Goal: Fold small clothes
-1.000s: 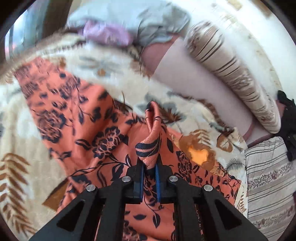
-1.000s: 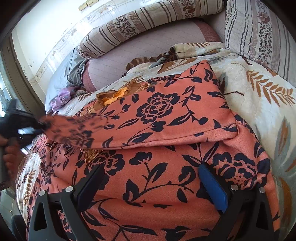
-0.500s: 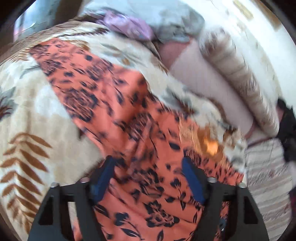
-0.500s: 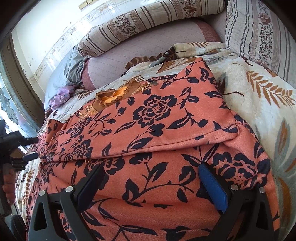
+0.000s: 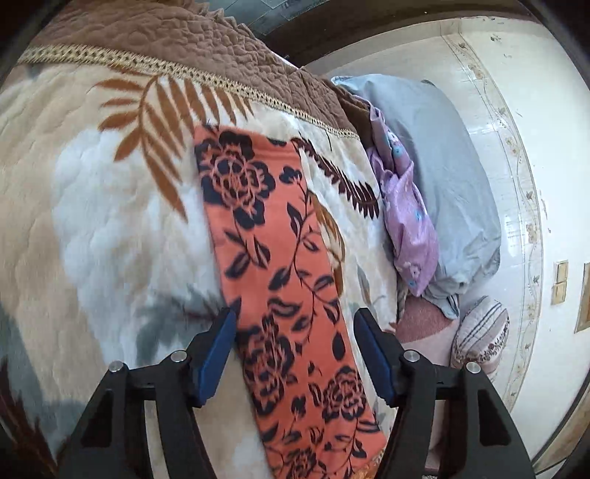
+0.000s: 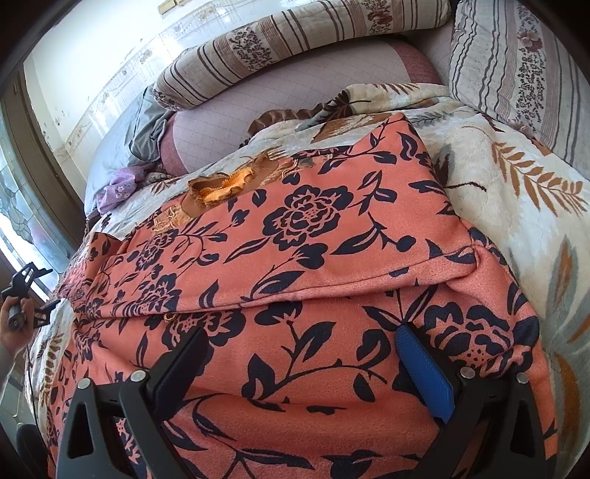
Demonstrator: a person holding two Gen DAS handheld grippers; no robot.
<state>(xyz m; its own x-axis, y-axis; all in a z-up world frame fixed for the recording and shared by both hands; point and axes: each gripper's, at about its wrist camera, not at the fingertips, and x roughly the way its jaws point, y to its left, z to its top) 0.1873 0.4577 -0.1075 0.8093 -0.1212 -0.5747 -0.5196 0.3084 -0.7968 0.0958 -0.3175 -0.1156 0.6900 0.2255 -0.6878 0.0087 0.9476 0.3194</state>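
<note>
Left tool [image 5: 295,350]: jaws closing, pads apart, a strip of orange cotton garment with dark navy flower print [image 5: 280,265] between them, unpinched. Right tool [image 6: 306,372]: jaws wide, holding nothing, over the same garment [image 6: 295,258], which lies part-folded on a cream leaf-patterned plush blanket [image 6: 516,191], below the striped bolster pillow [image 6: 295,40].

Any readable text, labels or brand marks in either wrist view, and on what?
None. The orange floral garment, leaf-print blanket, striped pillows and tiled wall carry patterns only. The small wall plates show no legible marking.
</note>
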